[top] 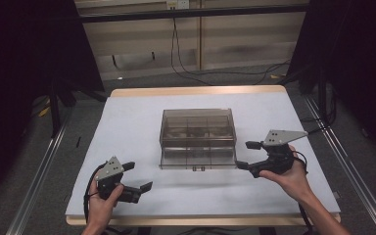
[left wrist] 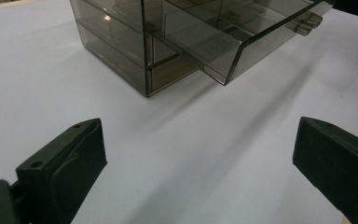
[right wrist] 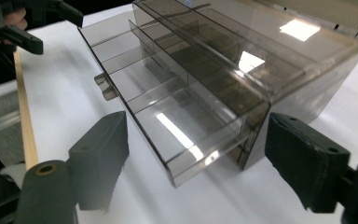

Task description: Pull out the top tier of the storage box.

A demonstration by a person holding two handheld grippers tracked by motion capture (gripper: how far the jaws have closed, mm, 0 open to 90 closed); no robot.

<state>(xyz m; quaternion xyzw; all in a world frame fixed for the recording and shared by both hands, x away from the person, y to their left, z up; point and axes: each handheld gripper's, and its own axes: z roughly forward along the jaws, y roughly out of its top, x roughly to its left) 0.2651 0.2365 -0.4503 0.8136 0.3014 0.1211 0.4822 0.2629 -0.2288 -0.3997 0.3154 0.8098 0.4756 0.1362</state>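
White table (top: pixel 142 117); both hand-held grippers low, agape.

There is one table (top: pixel 127 117) with one white cover on it. On the table sits one see-through brown box (top: pixel 197 128). The box has one drawer (top: pixel 197 159) pulled out at the bottom, and that drawer has two small knobs (top: pixel 199 169) at its front. Inside the drawer there are little walls that split it into a few spaces, but the exact count is hard to tell. There are two grippers: one left gripper (top: pixel 141 176) and one right gripper (top: pixel 247 154). Each gripper has two black jaws, so four jaws in all. Two hands hold them, one left hand (top: pixel 103 198) and one right hand (top: pixel 291 178).
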